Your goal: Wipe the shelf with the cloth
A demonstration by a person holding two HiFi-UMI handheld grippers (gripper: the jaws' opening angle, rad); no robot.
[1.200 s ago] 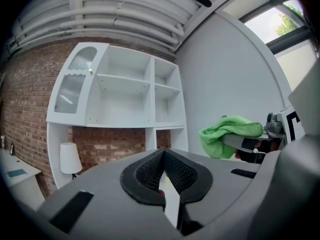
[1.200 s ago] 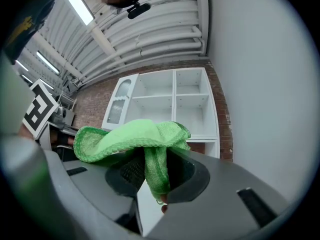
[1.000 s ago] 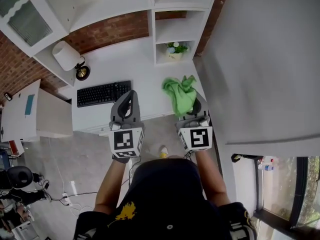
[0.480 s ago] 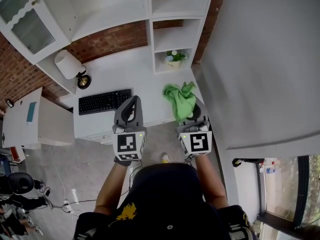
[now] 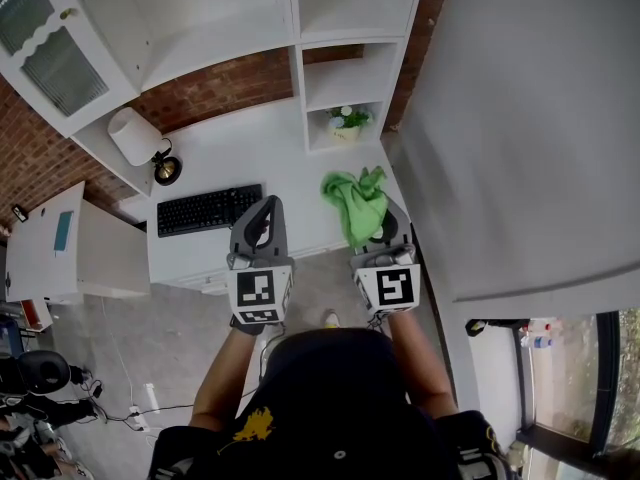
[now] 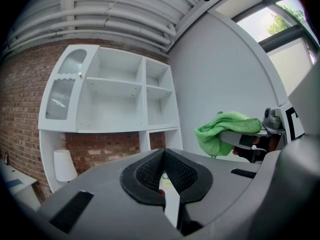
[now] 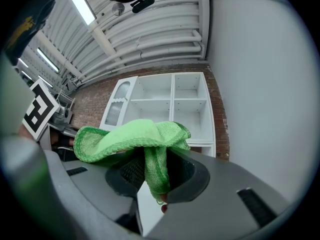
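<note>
**Cloth held at the table's edge, facing the shelf**

The right gripper [image 7: 156, 170] is clamped on a green cloth [image 7: 131, 140], which bunches over its jaws and droops between them. Just beside it, the left gripper [image 6: 164, 159] has its jaws together, holding nothing. Both hover at the front edge of a white table [image 5: 255, 148], the cloth above its right front corner. A keyboard [image 5: 208, 209] lies near that edge at left, and a lamp [image 5: 135, 136] stands at the back left. Bare tabletop runs from the grippers to the white shelf [image 5: 345, 68], where a small plant [image 5: 347, 121] sits in the lowest right compartment. A grey wall [image 5: 520, 118] crowds the right side.
</note>
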